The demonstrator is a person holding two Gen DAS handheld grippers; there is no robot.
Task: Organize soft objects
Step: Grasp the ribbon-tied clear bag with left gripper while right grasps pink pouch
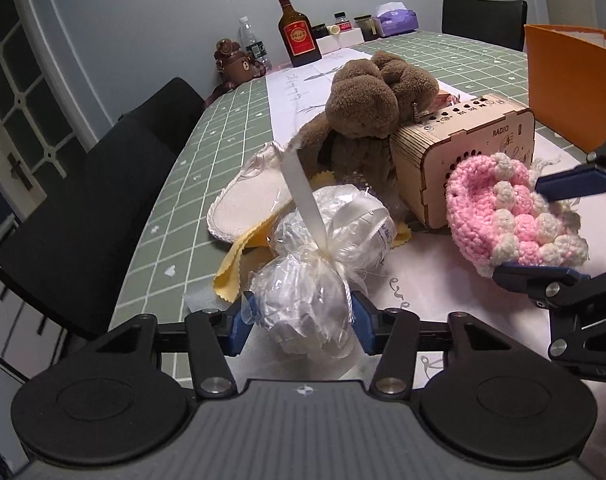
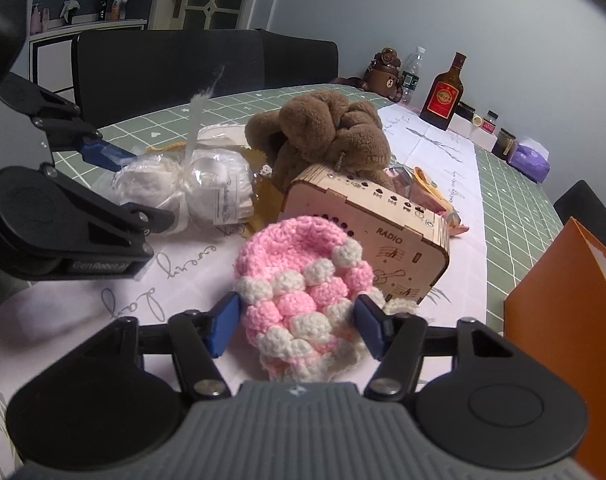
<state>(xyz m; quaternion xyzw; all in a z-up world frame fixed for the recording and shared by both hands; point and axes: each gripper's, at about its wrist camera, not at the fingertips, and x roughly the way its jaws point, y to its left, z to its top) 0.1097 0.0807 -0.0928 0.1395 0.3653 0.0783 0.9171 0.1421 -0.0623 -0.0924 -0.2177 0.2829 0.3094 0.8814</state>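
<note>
Both grippers are closing in on soft items at once, so the step in hand looks like the pick-up stage of the sorting. In the left wrist view, the left gripper (image 1: pixel 301 320) is sitting at lower centre with its blue pads on either side of the near lobe of the white plastic-wrapped bundle (image 1: pixel 323 248), which is tied with a ribbon and lying on the pale table runner (image 1: pixel 423 292); the pads seem to be pressing the crinkled wrap, so I judge it to be grasping the bundle, though not yet lifting it. In the right wrist view, the right gripper (image 2: pixel 293 328) is straddling the pink and cream crocheted piece (image 2: pixel 303 292) at lower centre; the pads are sitting just beside the yarn with little sign of squeezing, so I cannot tell whether it is gripping or merely bracketing it. The crochet is leaning against the wooden radio box (image 2: pixel 367 216), and the brown plush toy (image 2: pixel 323 128) is slumping over the box's far side. An orange container (image 2: pixel 563 328) is standing at the right edge of the frame, probably the destination. Next, each gripper is needing a firm pinch and a straight lift, keeping the crochet from snagging the radio.
</note>
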